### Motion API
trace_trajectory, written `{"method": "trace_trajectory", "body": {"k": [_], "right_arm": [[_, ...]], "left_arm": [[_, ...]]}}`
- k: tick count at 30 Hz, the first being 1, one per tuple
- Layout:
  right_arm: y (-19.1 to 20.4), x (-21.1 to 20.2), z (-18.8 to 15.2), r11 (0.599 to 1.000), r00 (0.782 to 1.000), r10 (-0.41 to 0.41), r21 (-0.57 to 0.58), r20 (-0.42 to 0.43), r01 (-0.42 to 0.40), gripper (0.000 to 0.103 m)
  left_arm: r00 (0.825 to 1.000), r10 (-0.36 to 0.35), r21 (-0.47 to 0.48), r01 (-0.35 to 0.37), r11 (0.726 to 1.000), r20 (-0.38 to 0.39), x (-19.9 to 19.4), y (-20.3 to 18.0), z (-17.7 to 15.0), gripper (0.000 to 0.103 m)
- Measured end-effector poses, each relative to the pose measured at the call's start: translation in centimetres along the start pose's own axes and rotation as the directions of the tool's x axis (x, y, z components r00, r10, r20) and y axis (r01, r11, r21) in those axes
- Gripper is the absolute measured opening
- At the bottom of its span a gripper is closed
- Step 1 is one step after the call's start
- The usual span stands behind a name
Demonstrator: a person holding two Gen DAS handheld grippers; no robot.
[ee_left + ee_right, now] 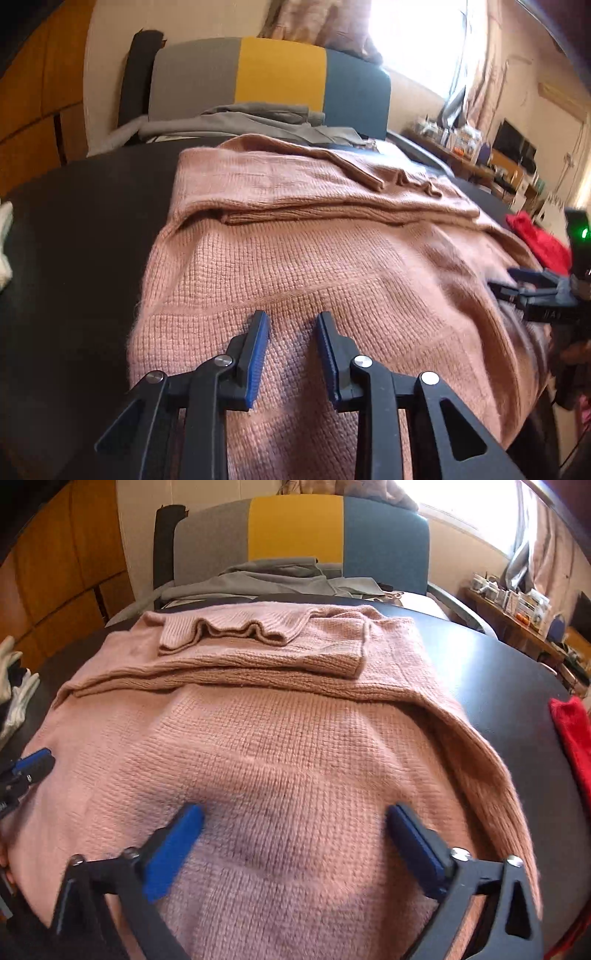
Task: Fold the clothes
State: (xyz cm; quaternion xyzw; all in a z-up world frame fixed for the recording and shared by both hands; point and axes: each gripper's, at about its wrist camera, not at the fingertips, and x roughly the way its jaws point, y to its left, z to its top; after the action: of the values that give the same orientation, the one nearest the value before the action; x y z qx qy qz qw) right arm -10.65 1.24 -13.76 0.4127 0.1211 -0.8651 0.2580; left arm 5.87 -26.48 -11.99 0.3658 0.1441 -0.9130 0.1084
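Worktop (498,686): dark, round-edged, bare to the right of the sweater and at far left. Pink knit sweater (280,746): spread flat at centre, sleeves folded across its upper part, near hem hanging over the worktop edge toward me. Red cloth (572,731): at right rim. Grey garment (266,578): heaped behind, on a grey, yellow and blue chair (295,528). Cluttered shelf by the window, far right. My left gripper (291,321): fingers narrowly apart over the hem. My right gripper (295,812): spread wide, holding nothing.
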Motion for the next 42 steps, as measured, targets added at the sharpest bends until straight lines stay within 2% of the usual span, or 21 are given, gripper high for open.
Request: {"method": "trace_trajectory", "body": {"k": [9, 11, 14, 16, 18, 19, 21, 24, 26, 33, 36, 42], "right_arm": [[-0.4, 1.7, 2.2, 1.000, 1.000, 0.006, 0.008, -0.016, -0.006, 0.103], [-0.2, 1.4, 1.9, 1.000, 1.000, 0.007, 0.009, -0.013, -0.007, 0.103], [0.0, -0.2, 1.5, 0.999, 0.999, 0.025, 0.021, -0.036, -0.024, 0.103], [0.7, -2.7, 0.3, 0.999, 0.999, 0.045, 0.007, 0.019, -0.045, 0.103], [1.5, -3.9, -1.8, 0.999, 1.000, 0.009, -0.044, 0.022, -0.008, 0.103], [1.4, -3.6, -2.7, 0.998, 1.000, -0.017, -0.061, -0.005, 0.017, 0.103], [0.0, -3.6, -4.1, 1.000, 1.000, 0.013, 0.009, 0.015, -0.013, 0.103], [0.0, -3.5, -4.3, 1.000, 1.000, 0.014, -0.022, -0.004, -0.014, 0.103], [-0.4, -3.3, -4.0, 0.999, 0.999, 0.033, -0.027, -0.005, -0.034, 0.103], [-0.7, -3.2, -4.4, 0.999, 0.997, 0.040, -0.007, 0.062, -0.039, 0.103], [-0.8, -3.2, -4.3, 0.999, 0.998, 0.042, -0.001, 0.055, -0.042, 0.103], [-0.9, -3.3, -4.3, 0.999, 0.998, 0.038, 0.016, 0.052, -0.039, 0.103]], "left_arm": [[0.997, -0.034, -0.041, 0.031, 0.999, -0.072, 2.9, 3.4, 4.4, 0.028], [0.996, -0.041, -0.049, 0.038, 0.998, -0.082, 2.8, 3.4, 4.5, 0.028], [0.997, 0.007, -0.005, -0.007, 1.000, -0.074, 0.7, 2.6, 3.4, 0.028], [0.998, 0.040, 0.013, -0.039, 0.999, -0.043, -1.6, 2.3, 2.5, 0.028], [0.998, 0.059, 0.029, -0.058, 0.998, -0.025, -3.5, 2.2, 1.4, 0.028], [0.997, 0.070, 0.050, -0.068, 0.996, -0.032, -3.9, 2.1, 0.6, 0.028], [0.991, 0.108, 0.108, -0.099, 0.989, -0.075, -3.8, 1.8, -1.1, 0.029], [0.989, 0.141, 0.150, -0.133, 0.980, -0.042, -4.4, 1.6, -2.9, 0.029], [0.985, 0.164, 0.164, -0.155, 0.974, -0.047, -4.3, 1.3, -2.8, 0.029], [0.978, 0.201, 0.107, -0.194, 0.975, -0.057, -4.7, 1.0, -2.9, 0.031], [0.973, 0.220, 0.098, -0.212, 0.972, -0.070, -5.2, 0.5, -3.1, 0.031], [0.973, 0.213, 0.070, -0.207, 0.976, -0.089, -5.6, 0.7, -3.3, 0.033]]}}
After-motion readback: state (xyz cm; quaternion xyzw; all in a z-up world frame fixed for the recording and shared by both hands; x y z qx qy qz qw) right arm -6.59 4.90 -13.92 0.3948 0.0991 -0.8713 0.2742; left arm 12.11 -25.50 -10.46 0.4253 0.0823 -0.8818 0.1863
